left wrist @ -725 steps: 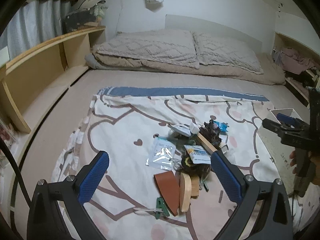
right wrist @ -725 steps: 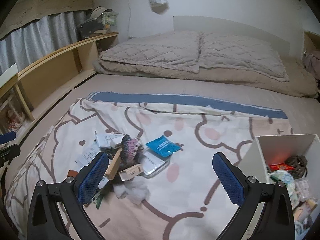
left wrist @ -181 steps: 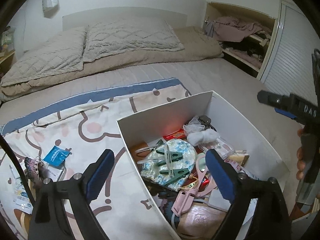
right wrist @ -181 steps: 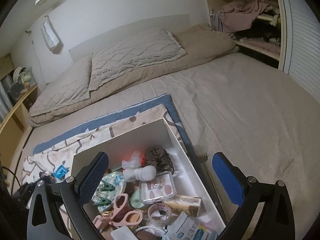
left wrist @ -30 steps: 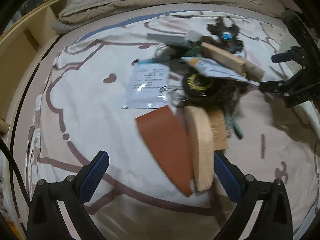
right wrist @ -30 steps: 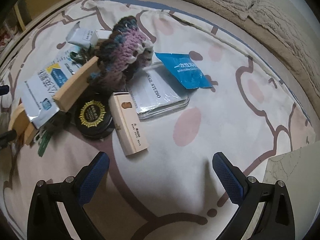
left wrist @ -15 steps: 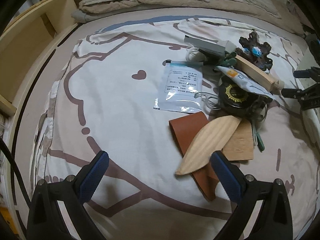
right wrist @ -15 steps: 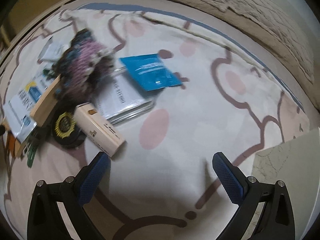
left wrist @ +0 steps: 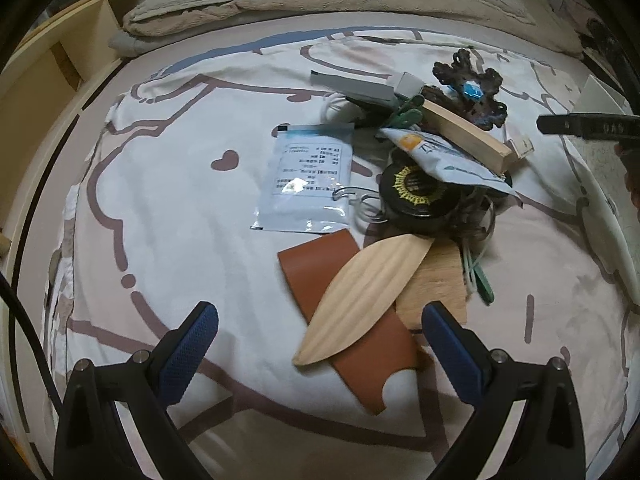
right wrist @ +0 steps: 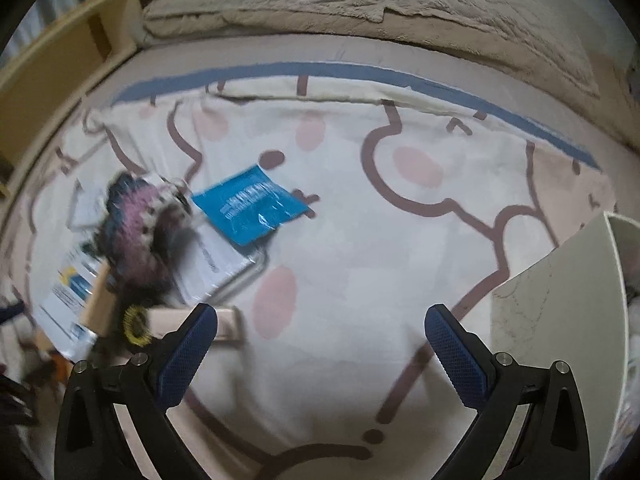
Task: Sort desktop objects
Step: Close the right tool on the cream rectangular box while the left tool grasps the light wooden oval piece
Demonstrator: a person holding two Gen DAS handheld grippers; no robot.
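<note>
- Biggest risk imo: the leaf-shaped wooden piece is lying loosely across the brown leather sleeve and a cork-looking sheet, all overlapping. Clamping on one is probably dragging the others along, or the thin wood is skidding on the leather and popping out of the pads.
- Everything is sitting on a soft cartoon-print blanket, so coming down too low is likely pinching fabric instead of the object and tugging the whole pile.
- The clutter behind is tangled: black round tin, a printed pouch draped over it, a wooden block, a green clip and some wires. Pulling one thing could be scattering the rest.
- The right wrist view is smeared with motion, so I'm guessing aim on that side is shaky right now. The white box is sitting at its right edge, contents mostly hidden.
- Left gripper: fingers are spread wide, holding nothing. The leaf piece and leather sleeve are lying between and just ahead of the pads, nearer the right-hand finger, not touching either.
- Right gripper: also gaping wide and empty, hovering over bare blanket. A beige box is poking out just by its left-hand finger; the blue packet and knitted thing are well ahead and off to the left.
</note>
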